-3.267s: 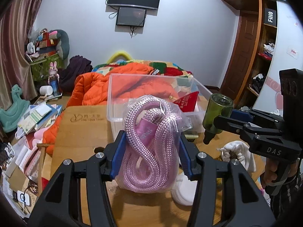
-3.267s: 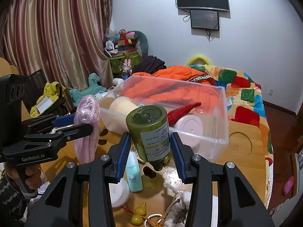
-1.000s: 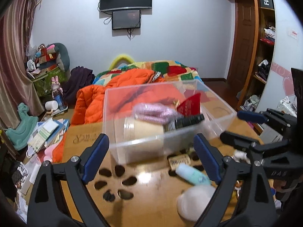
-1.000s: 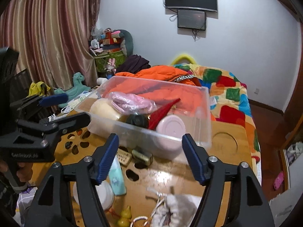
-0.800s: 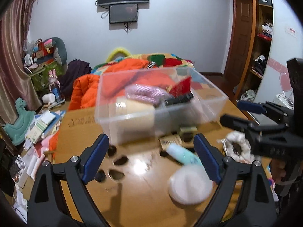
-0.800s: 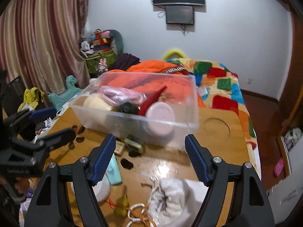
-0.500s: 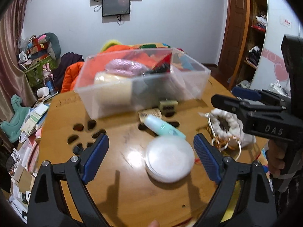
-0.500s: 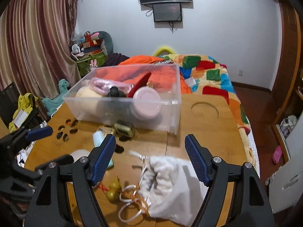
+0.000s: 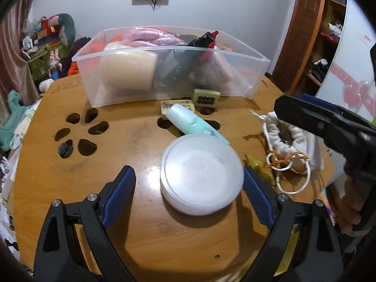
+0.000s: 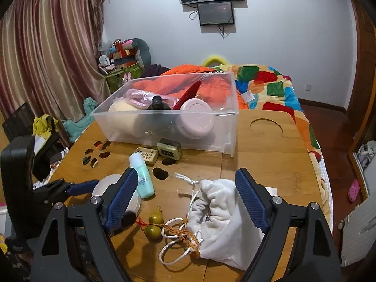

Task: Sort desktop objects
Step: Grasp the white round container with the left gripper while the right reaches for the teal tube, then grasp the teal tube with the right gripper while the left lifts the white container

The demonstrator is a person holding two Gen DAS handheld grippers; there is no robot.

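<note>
A clear plastic bin point(image 9: 164, 89) point(image 10: 211, 141) at the table's far side holds the pink rope point(image 9: 152, 35), a dark bottle point(image 10: 157, 102), a pink lid and a beige roll. My left gripper point(image 9: 189, 185) is open around a round white container point(image 9: 201, 174), its right pad close to the rim. My right gripper point(image 10: 185, 199) is open and empty above a white drawstring pouch point(image 10: 223, 213). A teal tube point(image 9: 192, 123) point(image 10: 142, 176) lies behind the container.
An eraser box point(image 10: 146, 155) and a green tile block point(image 10: 169, 150) lie in front of the bin. Two small yellow gourds on string point(image 10: 154, 223) lie left of the pouch. The wooden table point(image 9: 141, 235) has paw-shaped holes point(image 9: 80, 129) on the left.
Both grippers let go of the rope and bottle, now in the bin, pulled back and dropped low. The left now straddles the white container; the right hangs over the pouch.
</note>
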